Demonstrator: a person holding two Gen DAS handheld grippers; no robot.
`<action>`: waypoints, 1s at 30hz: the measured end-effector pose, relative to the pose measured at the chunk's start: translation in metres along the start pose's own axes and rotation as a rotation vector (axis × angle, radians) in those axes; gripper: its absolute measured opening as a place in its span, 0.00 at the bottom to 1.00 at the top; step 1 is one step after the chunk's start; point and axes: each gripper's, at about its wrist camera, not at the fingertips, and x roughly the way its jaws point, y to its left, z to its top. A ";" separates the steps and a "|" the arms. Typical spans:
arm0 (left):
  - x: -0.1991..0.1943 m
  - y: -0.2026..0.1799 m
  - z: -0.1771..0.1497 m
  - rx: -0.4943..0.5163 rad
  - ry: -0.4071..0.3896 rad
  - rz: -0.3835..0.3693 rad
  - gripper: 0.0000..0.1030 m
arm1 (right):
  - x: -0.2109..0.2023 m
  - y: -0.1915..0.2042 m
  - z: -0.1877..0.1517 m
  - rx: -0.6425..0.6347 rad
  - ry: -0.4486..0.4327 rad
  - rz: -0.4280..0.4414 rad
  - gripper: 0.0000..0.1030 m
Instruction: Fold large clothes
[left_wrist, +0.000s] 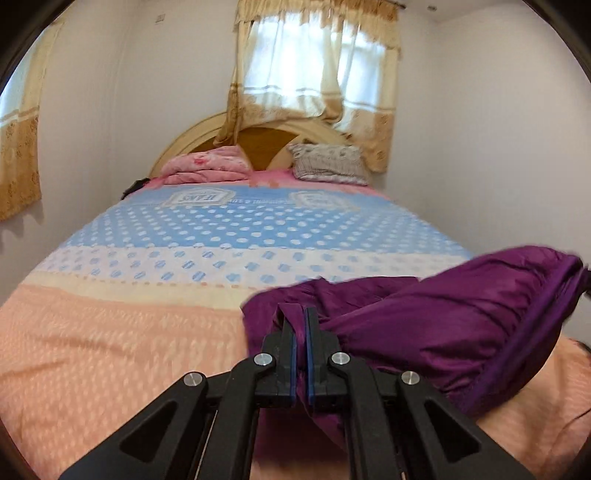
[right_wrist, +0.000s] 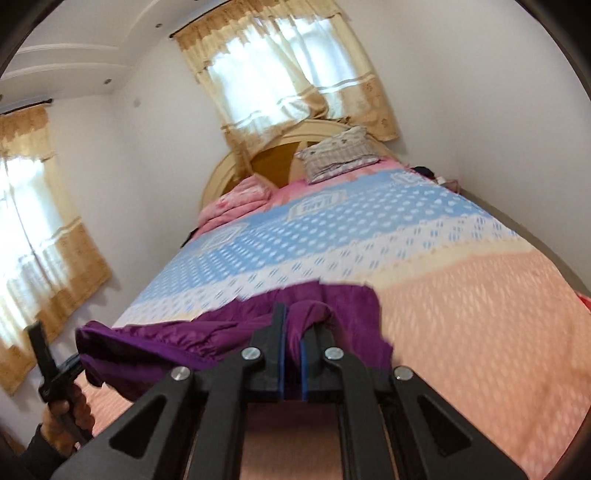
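Two grippers, both mine, hold one purple garment (left_wrist: 461, 314) above the near, peach-coloured end of a wide bed (left_wrist: 110, 350). The bed fills both views; its cover runs from peach at my end through white to blue with pale dots, and pink by the headboard. The garment is padded and shiny, bunched in a heap, partly lifted off the cover and sagging between my hands.

My left gripper (left_wrist: 302, 314) is clamped tight on a fold at the garment's left edge. My right gripper (right_wrist: 291, 321) is closed on a thicker bunch at the other edge, so its jaws stand slightly apart around the cloth.

To do this step well, I judge I should keep both grips firm, raise my hands level with each other, and draw them apart so the cloth hangs flat before I lay it down.

The blue band carries framed badge prints (left_wrist: 201, 196) with upside-down lettering, too blurred to read reliably.
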 end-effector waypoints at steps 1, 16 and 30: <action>0.020 0.003 0.001 -0.001 0.016 0.017 0.03 | 0.016 -0.006 0.003 0.009 0.003 -0.011 0.08; 0.108 0.029 0.008 -0.083 -0.033 0.102 0.78 | 0.187 -0.058 0.001 0.015 0.164 -0.132 0.12; 0.129 -0.062 0.018 0.167 -0.117 0.293 0.99 | 0.202 0.013 -0.003 -0.070 0.142 -0.163 0.74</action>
